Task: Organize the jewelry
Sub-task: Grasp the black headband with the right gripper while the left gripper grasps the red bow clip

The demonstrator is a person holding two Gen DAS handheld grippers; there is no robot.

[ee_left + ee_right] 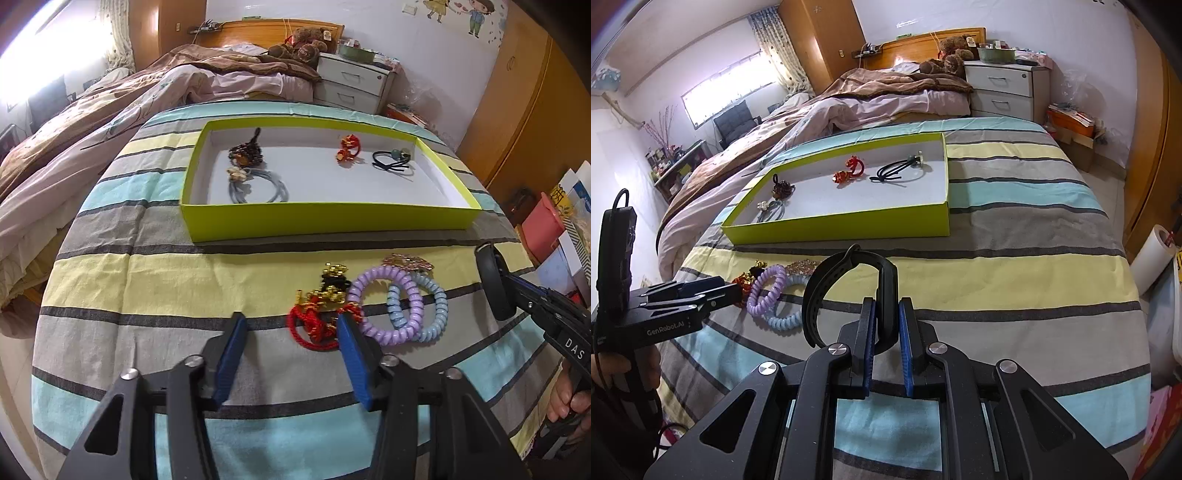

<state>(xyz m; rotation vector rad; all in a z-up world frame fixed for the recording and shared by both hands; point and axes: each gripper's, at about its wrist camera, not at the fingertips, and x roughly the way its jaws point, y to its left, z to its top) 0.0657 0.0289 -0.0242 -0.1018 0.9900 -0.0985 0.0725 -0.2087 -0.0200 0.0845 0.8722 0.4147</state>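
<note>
A lime-green box lies on the striped bedspread and holds a few hair ties and beaded pieces. In front of it lie a red rope bracelet, a gold and black charm tie, a purple coil tie, a blue coil tie and a pink jewelled clip. My left gripper is low over the bedspread with its jaws apart. The red bracelet lies partly between the fingers, against the right one, and is not squeezed. My right gripper is shut on a black wristband held above the bed.
In the right wrist view, the green box sits ahead and left, with striped bedspread to its right. A rumpled quilt lies beyond, and a white nightstand behind. Boxes and bags stand off the bed's right edge.
</note>
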